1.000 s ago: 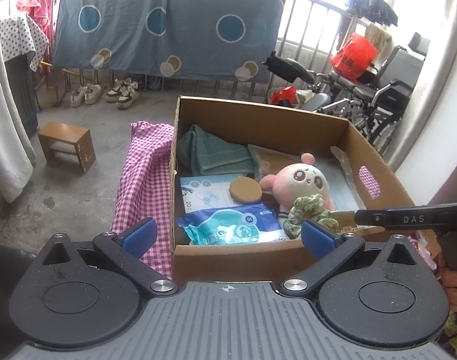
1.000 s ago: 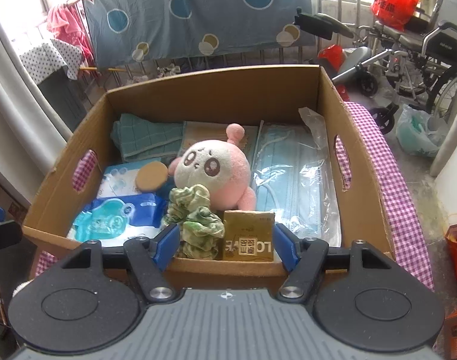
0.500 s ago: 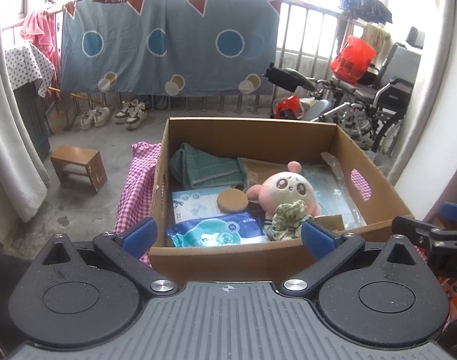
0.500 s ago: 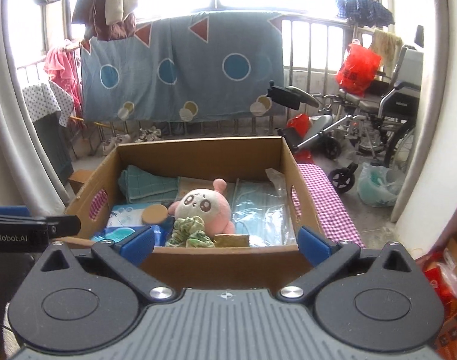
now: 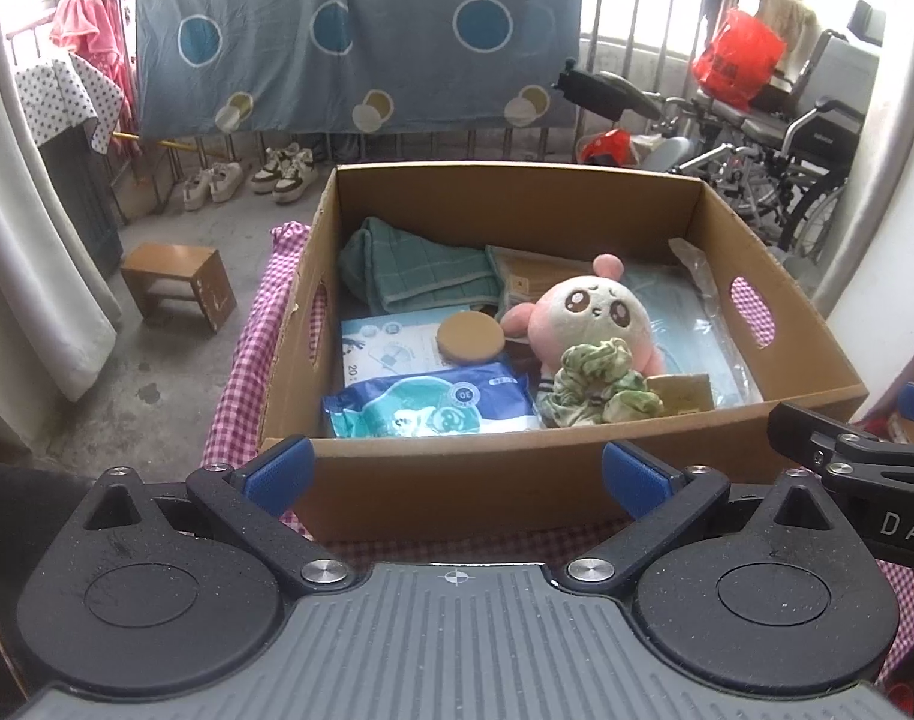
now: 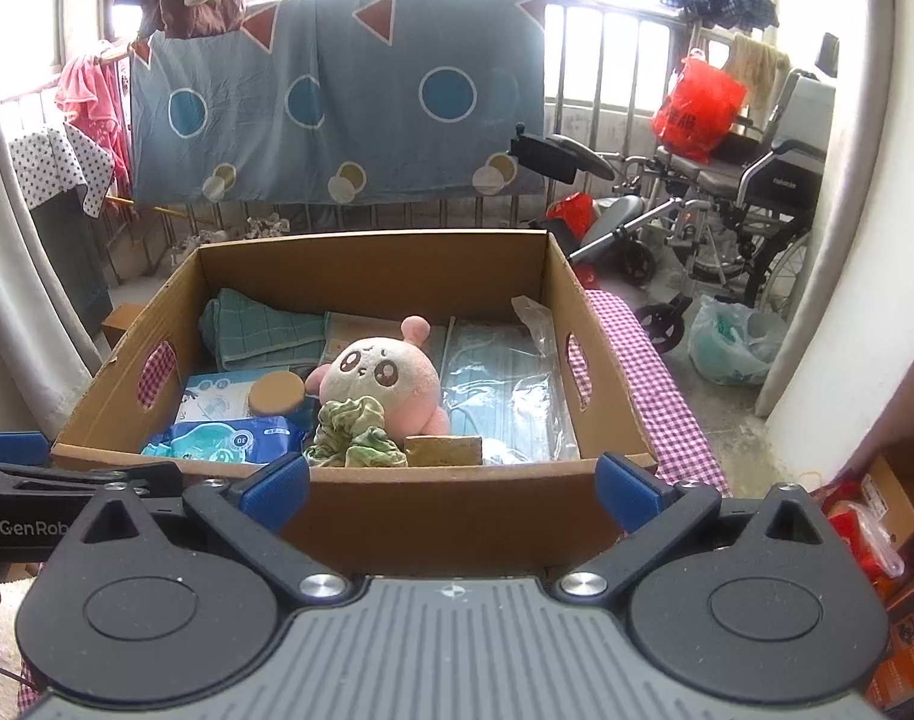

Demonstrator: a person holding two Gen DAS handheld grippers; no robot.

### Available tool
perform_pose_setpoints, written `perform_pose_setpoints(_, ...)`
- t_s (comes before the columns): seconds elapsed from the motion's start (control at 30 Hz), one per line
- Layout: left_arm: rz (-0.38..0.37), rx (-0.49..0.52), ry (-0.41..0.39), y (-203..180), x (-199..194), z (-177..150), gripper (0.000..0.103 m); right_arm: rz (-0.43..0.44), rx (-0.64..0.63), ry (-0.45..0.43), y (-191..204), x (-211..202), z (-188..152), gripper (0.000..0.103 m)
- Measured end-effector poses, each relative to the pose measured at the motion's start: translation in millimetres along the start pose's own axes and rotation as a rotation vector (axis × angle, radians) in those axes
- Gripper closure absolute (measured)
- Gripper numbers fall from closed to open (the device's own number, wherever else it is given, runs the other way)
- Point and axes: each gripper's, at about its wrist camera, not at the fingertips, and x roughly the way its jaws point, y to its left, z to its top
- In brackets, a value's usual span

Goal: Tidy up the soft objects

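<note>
- The open brown cardboard box sits on a pink-and-white checked cloth and already holds every soft item in view, so my reading is that the packing is nearly or wholly done.
- Inside, as the right wrist view shows it: a folded teal checked towel at 10 o'clock, a round pink-and-cream plush toy at the centre, and a clear plastic bag of pale blue face masks at 3 o'clock.
- Along the near wall, from 7 to 5 o'clock: a blue soft pack of wipes, a crumpled green-and-white fabric scrunchie touching the plush toy's front, and a small tan cardboard packet just beside it.
- A round tan disc lies on a white-and-blue flat packet at 9 o'clock.
- No soft item shows outside the box, so what is left is at most some tidying within it.
- The right gripper has just been opening; its blue pads stand at full spread over the box's near wall, released, with nothing between them.
- The left gripper is likewise spread wide and empty, poised before the near wall at 6 o'clock, touching nothing that I can see.
</note>
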Motion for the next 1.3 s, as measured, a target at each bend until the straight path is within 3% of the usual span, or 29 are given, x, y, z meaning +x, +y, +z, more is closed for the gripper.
perform_pose_setpoints(0.53,0.040,0.014,0.013,0,3,4,0.001,0.001,0.000,0.045,1,8,-1,0.000)
perform_pose_setpoints(1.3,0.036,0.012,0.028,3,6,5,0.001,0.003,0.003,0.065,2,14,-1,0.000)
